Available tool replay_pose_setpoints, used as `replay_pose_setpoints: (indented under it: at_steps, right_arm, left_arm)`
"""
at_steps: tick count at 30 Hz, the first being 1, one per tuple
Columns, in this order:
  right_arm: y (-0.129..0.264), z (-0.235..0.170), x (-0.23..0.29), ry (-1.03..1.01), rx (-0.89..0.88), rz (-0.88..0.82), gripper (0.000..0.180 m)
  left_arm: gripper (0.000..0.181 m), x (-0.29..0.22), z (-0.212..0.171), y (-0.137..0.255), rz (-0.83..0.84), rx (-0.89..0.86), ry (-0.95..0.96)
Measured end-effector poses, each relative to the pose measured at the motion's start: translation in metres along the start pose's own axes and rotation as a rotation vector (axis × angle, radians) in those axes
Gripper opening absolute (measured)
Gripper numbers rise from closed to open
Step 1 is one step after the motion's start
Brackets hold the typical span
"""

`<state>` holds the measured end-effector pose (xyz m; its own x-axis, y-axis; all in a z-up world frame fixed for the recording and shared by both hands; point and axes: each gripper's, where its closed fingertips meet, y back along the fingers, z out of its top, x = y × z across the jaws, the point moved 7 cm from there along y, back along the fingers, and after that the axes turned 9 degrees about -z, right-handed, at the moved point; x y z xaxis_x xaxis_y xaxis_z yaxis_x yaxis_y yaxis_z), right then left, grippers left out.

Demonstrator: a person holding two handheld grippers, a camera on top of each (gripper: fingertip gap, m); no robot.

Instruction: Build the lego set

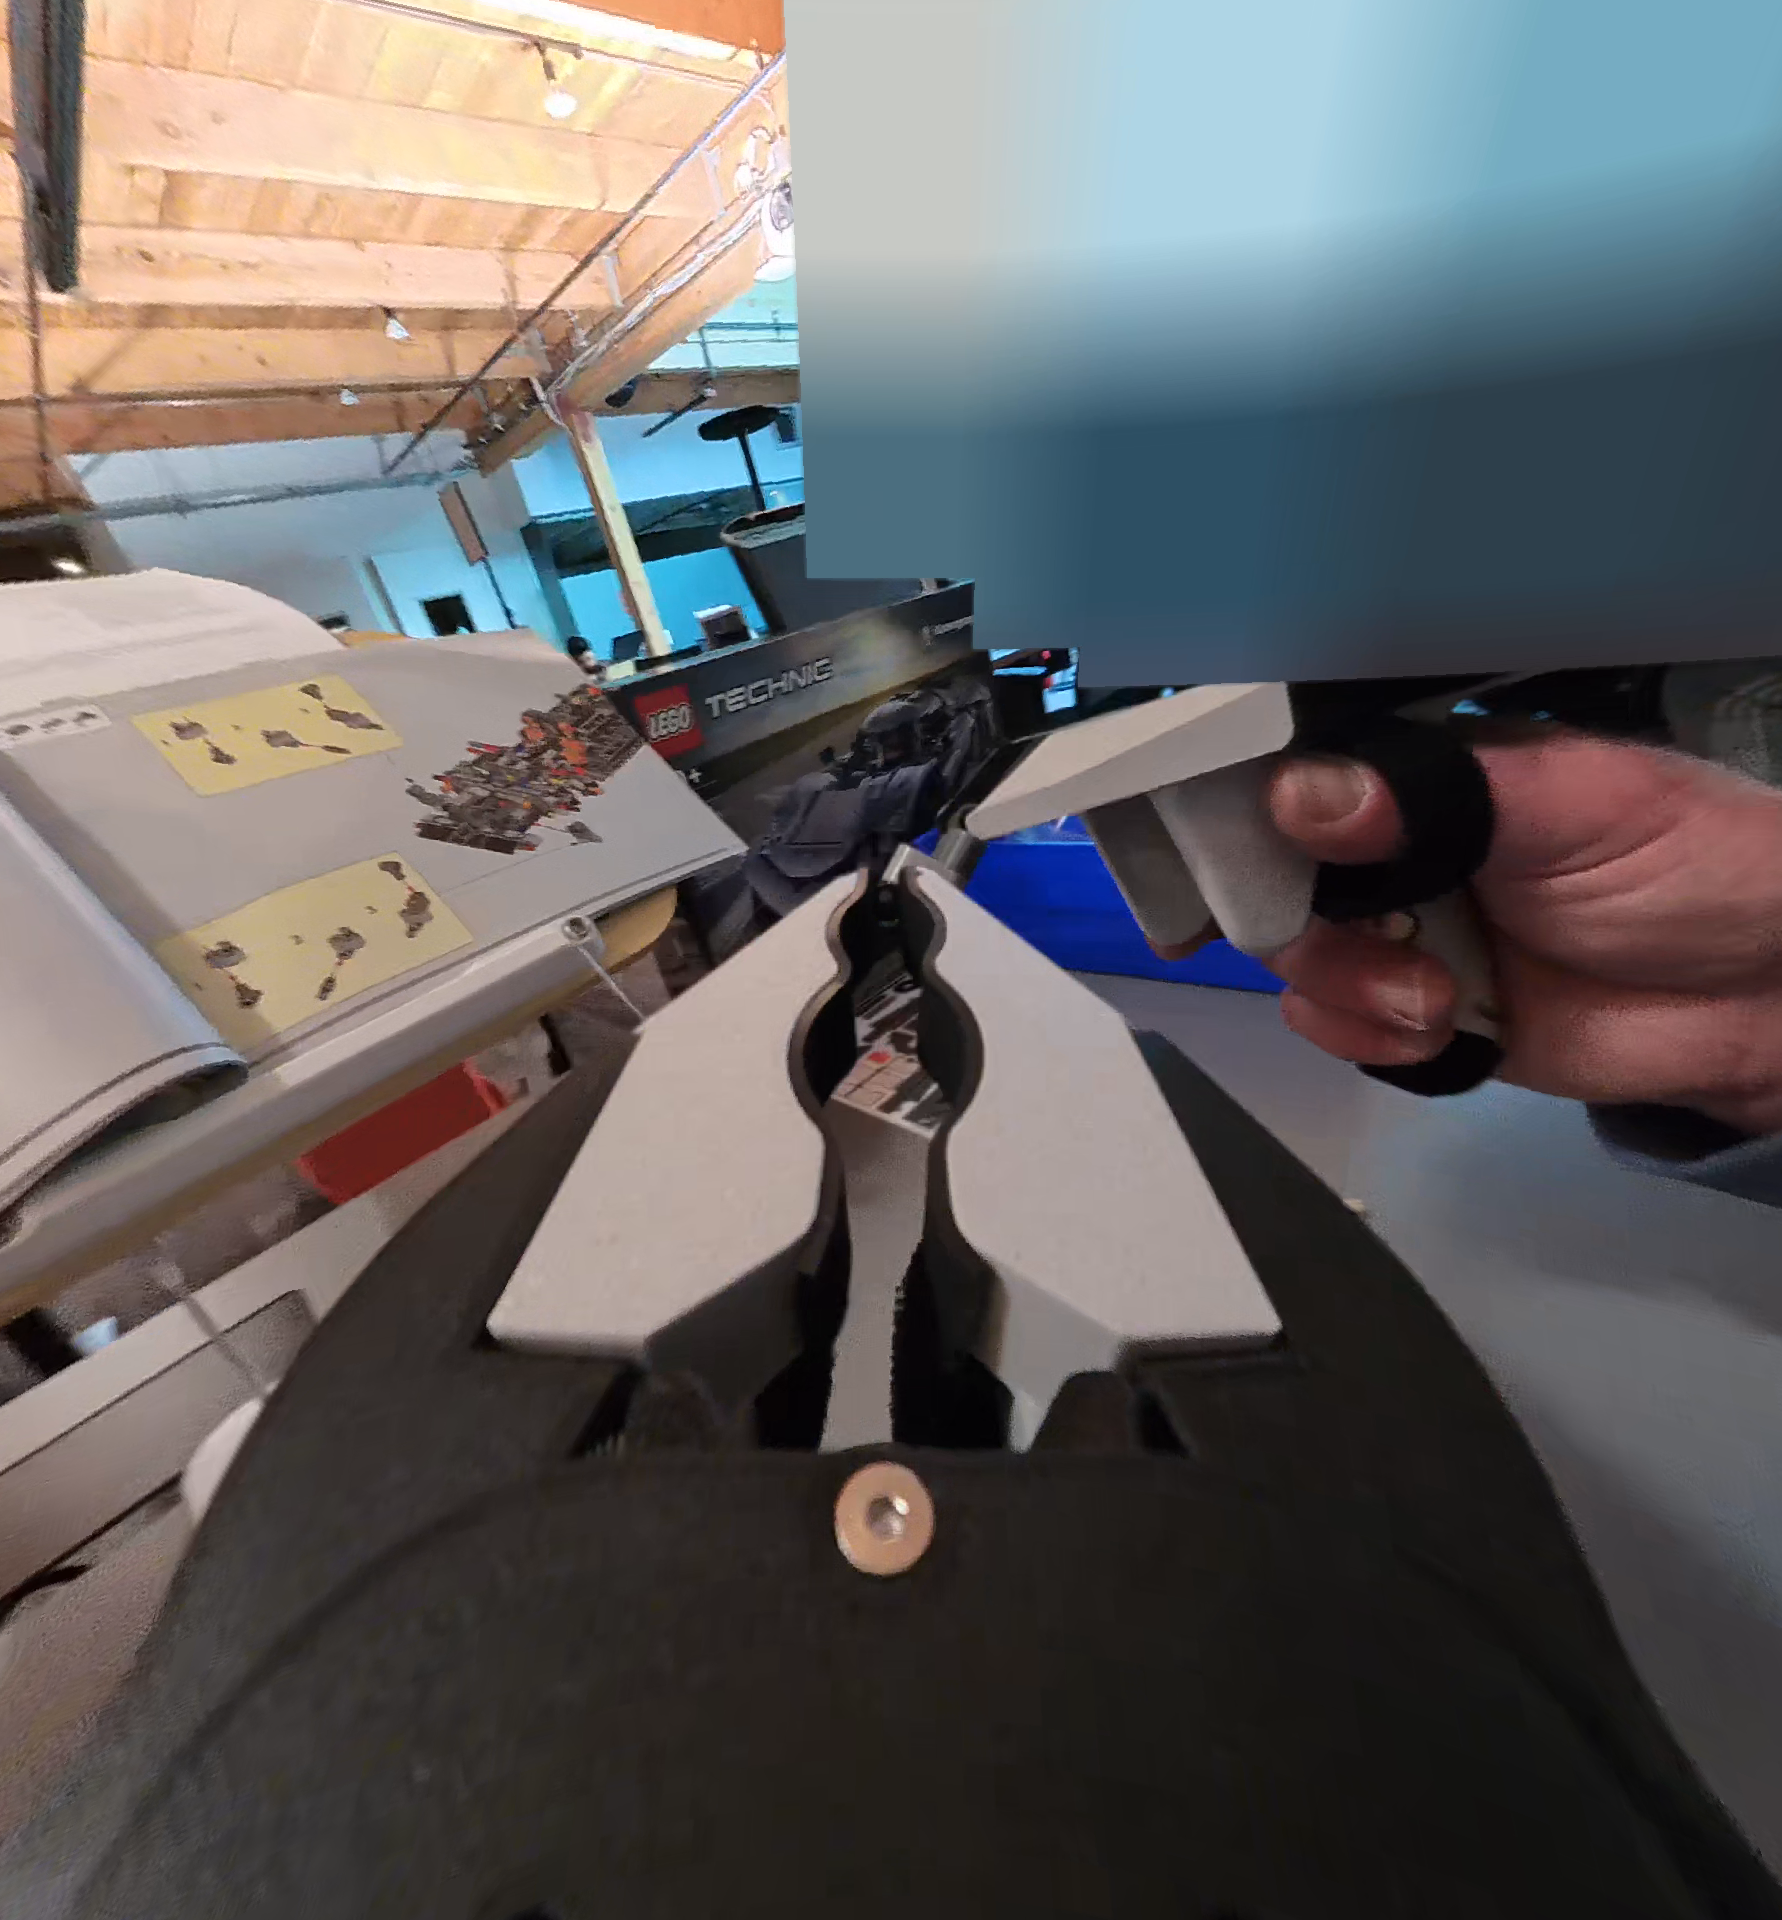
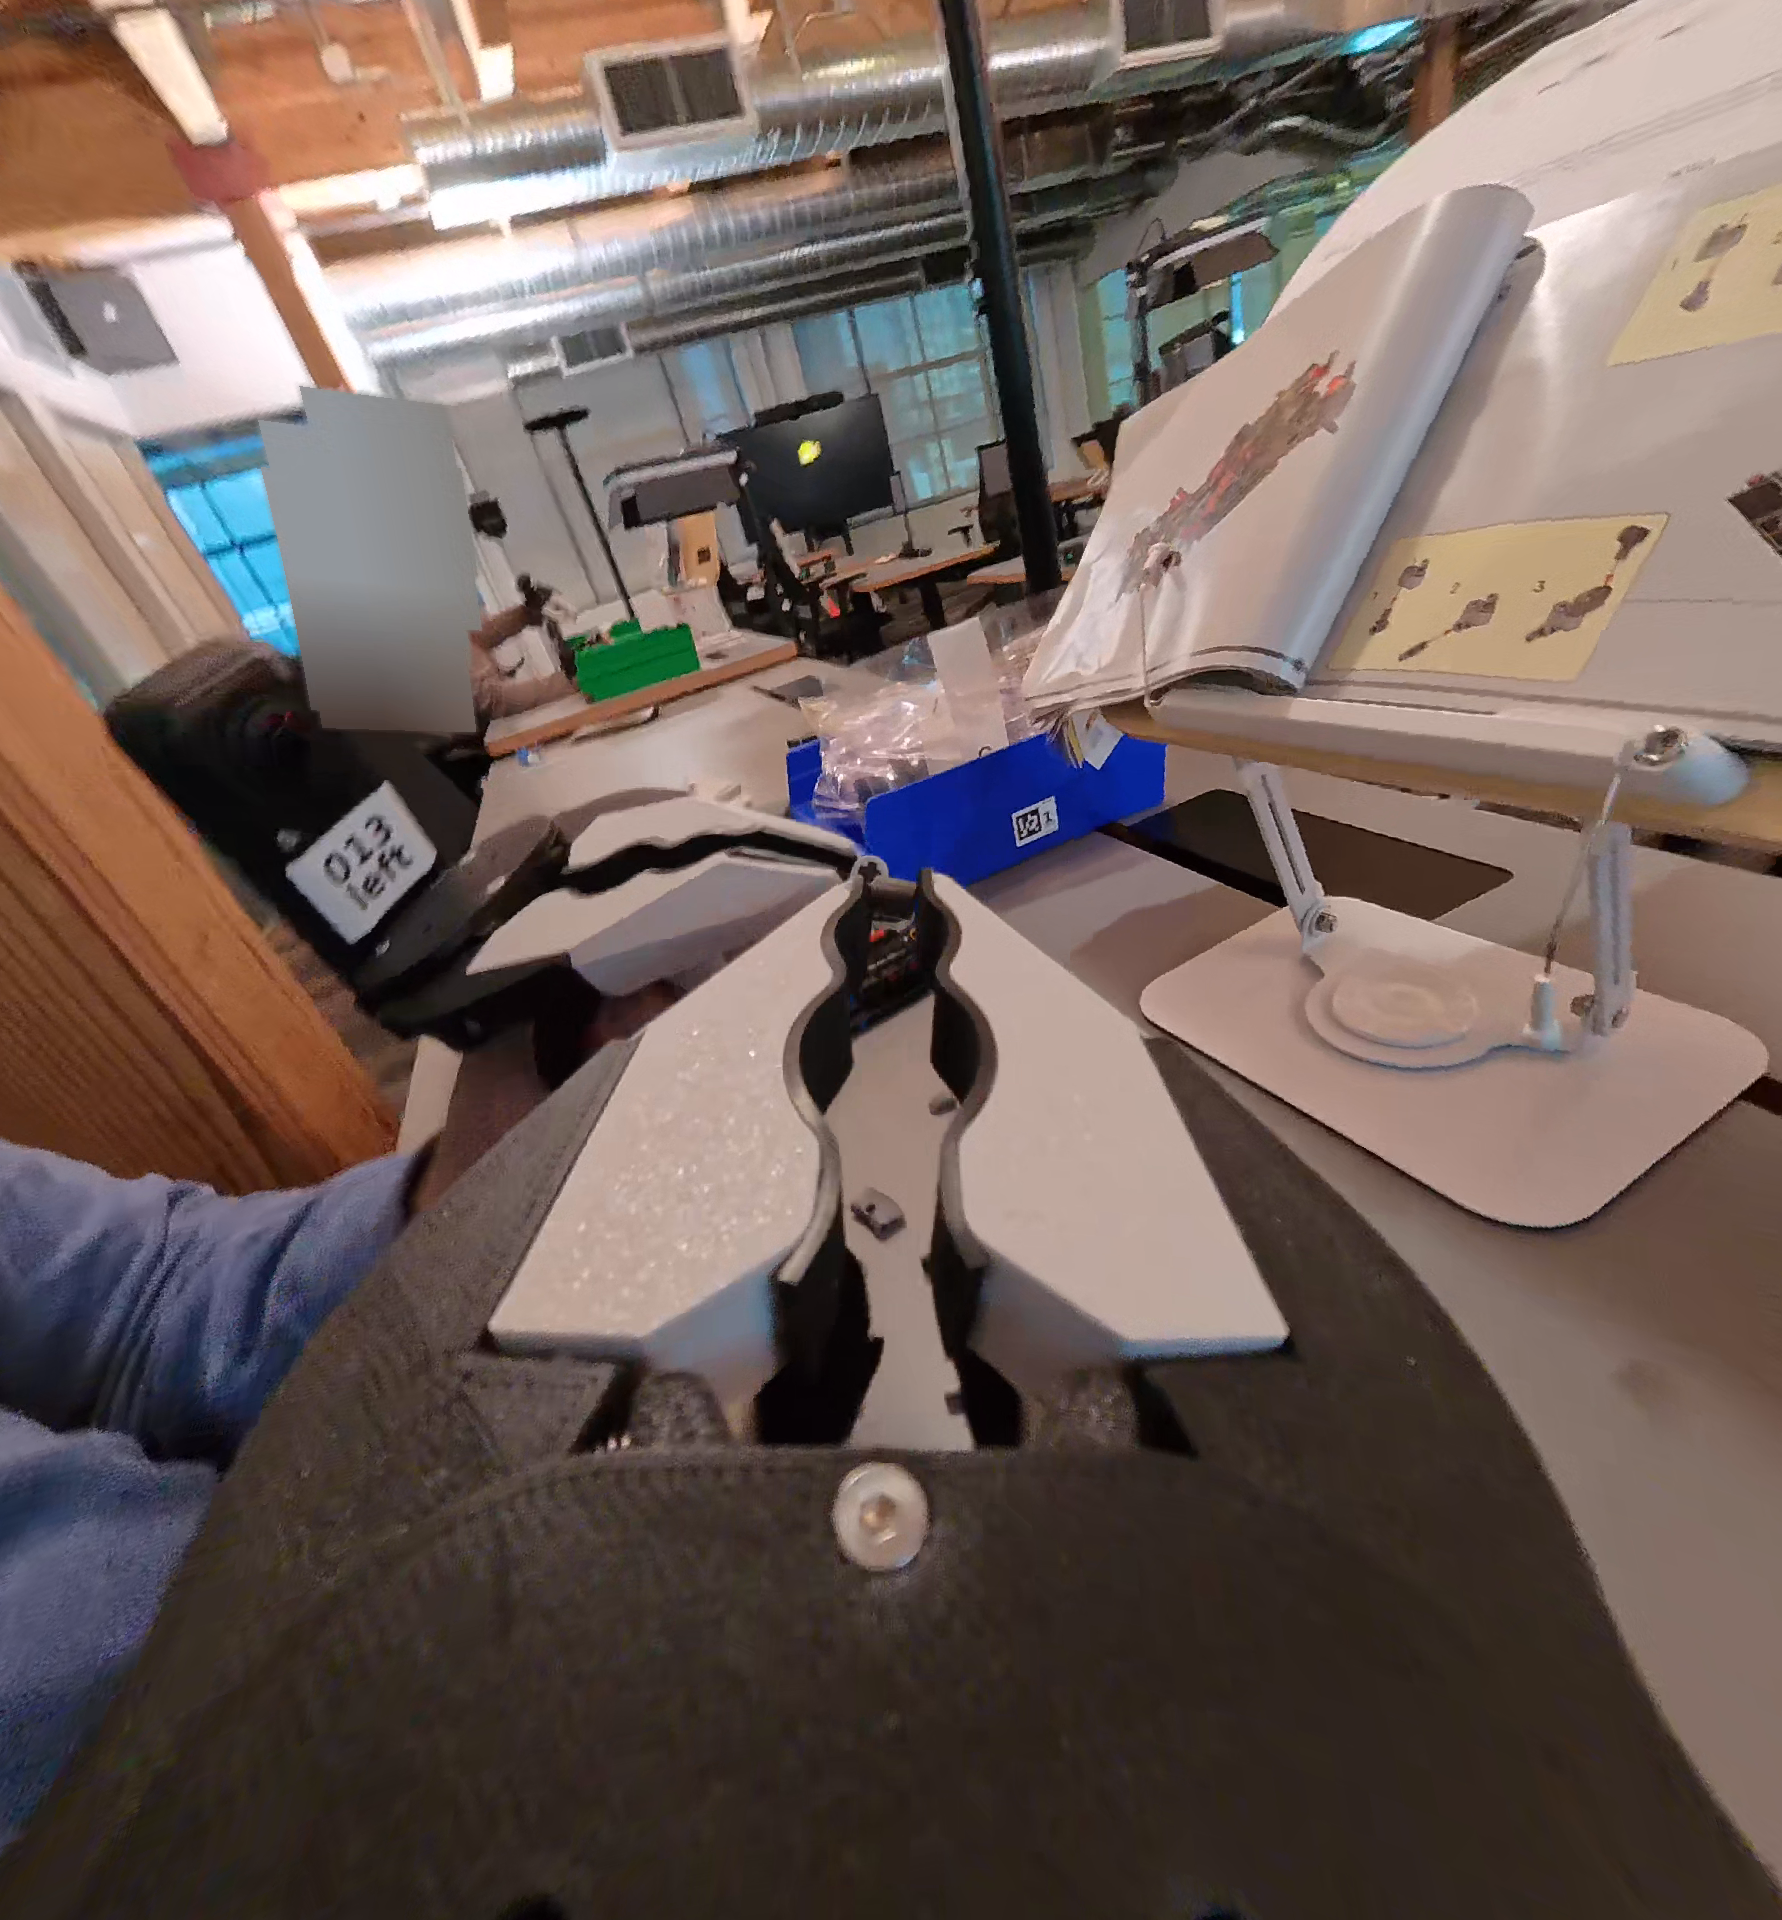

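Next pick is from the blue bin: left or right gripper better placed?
Right, probably. The blue bin sits straight ahead, just beyond the tips of the right gripper; seen from the left gripper, the right one's finger crosses in front of the bin.

Grey table (image 2: 1645, 1351), white book stand (image 2: 1469, 1049), blue bin (image 2: 970, 821)

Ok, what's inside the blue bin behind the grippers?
In the right wrist view, the blue bin holds clear plastic bags piled above its rim, with dark pieces showing through. Its front wall hides whatever lies deeper, so I cannot tell about loose parts.
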<state>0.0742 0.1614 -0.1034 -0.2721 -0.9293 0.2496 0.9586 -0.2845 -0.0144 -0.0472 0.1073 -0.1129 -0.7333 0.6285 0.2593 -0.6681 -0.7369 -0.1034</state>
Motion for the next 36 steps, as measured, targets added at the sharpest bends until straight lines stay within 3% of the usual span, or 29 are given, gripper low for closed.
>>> replay_pose_setpoints:
  at_steps: [9, 16, 23, 28, 34, 36]
  right_arm:
    - [0.002, 0.013, 0.002, 0.256, 0.040, 0.136, 0.006]
    - [0.000, 0.008, 0.002, 0.072, -0.002, 0.133, 0.005]
    - [0.005, 0.008, 0.006, 0.127, -0.013, 0.108, 0.006]
    - [0.009, 0.013, 0.010, 0.262, -0.004, 0.102, 0.021]
    - [0.010, 0.015, 0.006, 0.477, 0.096, 0.196, 0.026]
    - [0.009, 0.018, 0.008, 0.516, 0.095, 0.248, 0.019]
  left_arm:
    - [0.000, 0.004, 0.003, 0.002, -0.129, -0.056, 0.159]
    - [0.000, 0.002, 0.007, 0.004, -0.056, -0.045, 0.062]
    - [0.001, 0.001, 0.007, 0.003, -0.095, -0.055, 0.098]
    - [0.001, 0.002, 0.007, 0.003, -0.134, -0.064, 0.137]
    - [0.001, 0.004, 0.003, 0.000, -0.255, -0.092, 0.277]
    - [0.001, 0.004, 0.001, -0.002, -0.290, -0.097, 0.318]
